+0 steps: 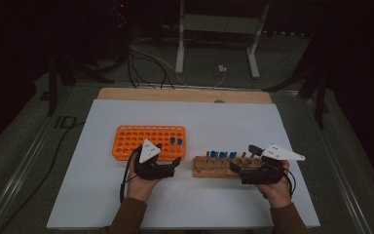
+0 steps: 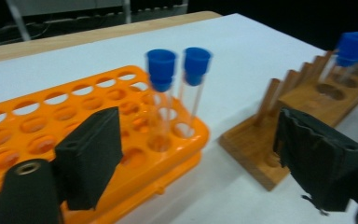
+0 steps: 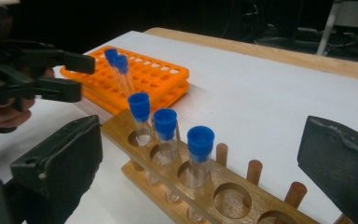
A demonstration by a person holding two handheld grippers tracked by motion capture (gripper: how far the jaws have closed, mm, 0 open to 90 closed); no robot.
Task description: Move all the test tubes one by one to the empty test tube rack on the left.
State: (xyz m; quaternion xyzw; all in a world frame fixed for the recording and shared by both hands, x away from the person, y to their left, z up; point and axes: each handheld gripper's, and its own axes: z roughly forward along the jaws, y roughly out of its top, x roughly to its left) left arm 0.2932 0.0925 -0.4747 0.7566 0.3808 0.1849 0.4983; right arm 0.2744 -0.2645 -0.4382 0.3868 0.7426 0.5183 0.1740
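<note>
An orange rack (image 1: 141,139) (image 2: 51,126) (image 3: 158,74) holds two blue-capped glass tubes (image 1: 176,142) (image 2: 177,88) (image 3: 119,70) near its right end. To its right a wooden rack (image 1: 209,170) (image 2: 261,144) (image 3: 233,196) carries three more blue-capped tubes (image 1: 221,155) (image 3: 165,128). My left gripper (image 1: 168,155) (image 2: 205,158) (image 3: 77,77) stands open just in front of the orange rack's two tubes, with nothing between its pads. My right gripper (image 1: 243,157) (image 3: 200,161) is open at the wooden rack's near side, its jaws wide on either side of the tube row without touching it.
Both racks sit on a white sheet (image 1: 233,122) over a wooden tabletop (image 1: 185,94). The orange rack has many free holes; the wooden rack has free holes and upright pegs (image 3: 254,170) at its right. Beyond the table are cables and a metal stand (image 1: 214,34).
</note>
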